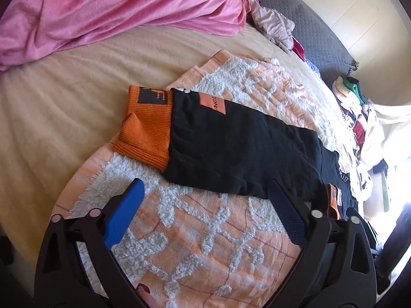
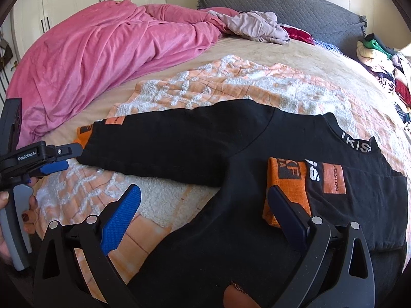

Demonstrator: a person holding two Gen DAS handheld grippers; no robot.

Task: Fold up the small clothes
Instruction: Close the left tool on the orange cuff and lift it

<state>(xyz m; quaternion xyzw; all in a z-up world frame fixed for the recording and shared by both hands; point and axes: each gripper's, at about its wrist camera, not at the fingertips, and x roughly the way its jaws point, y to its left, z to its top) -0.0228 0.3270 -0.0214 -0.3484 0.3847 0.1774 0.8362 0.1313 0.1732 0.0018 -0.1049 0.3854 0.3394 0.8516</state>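
Left gripper: jaws spread wide, nothing between the pads, poised over the mat; the spread sleeve lies just beyond the fingertips, its orange cuff off past the left finger; the right finger's tip sits at the sleeve's near edge, contact not certain.

Right gripper: jaws likewise released, holding nothing; black sweater body lies between and under the fingers; the folded sleeve lies across the chest to the right, its cuff just beside the right finger; collar beyond it.

Progress, judged: one sleeve folded in over the body; the other still stretched out flat toward the left gripper, which appears set to take it; after that the body fold remains; roughly a third done for this garment.

Count, outward from the jaws:
- grippers, 2; both open
- sweater, 1; on the mat, on the bed
- sleeves, 2; one folded, one spread
- orange cuffs, 2
- orange patches on the sleeves, 2
- mat, orange and white, 1; under the sweater
- pink blanket, 1; bunched well beyond the left gripper
- pale garment, 1; crumpled far ahead by the grey headboard
- clothes pile, 1; far right, items too jumbled to count
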